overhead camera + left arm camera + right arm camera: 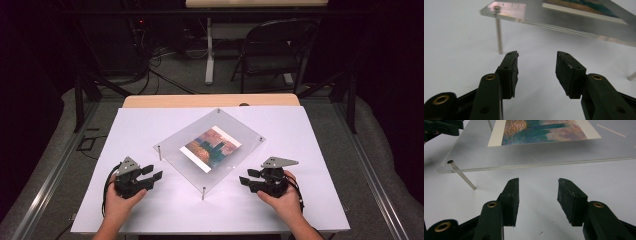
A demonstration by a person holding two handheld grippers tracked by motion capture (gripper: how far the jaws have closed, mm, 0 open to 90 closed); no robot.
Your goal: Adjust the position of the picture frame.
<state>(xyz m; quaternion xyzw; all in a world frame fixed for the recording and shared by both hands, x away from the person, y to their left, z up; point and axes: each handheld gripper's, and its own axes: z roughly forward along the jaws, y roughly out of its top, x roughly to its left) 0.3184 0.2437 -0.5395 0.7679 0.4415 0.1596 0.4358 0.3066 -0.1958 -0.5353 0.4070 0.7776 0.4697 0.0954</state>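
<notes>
Scene: clear acrylic plate on thin metal legs (175, 145), colourful printed picture (211, 146) on top, mid white table (310, 130) | left gripper (152, 174), right gripper (245, 179): jaws released, empty, flanking plate | Advice: likely approach picture's edges level, avoid legs.

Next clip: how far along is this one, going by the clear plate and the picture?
Nothing looks started. The picture lies flat with the clear plate, which stands on its metal legs. Both tools, left and right, sit open and empty beside it. Any handling is still ahead.
</notes>
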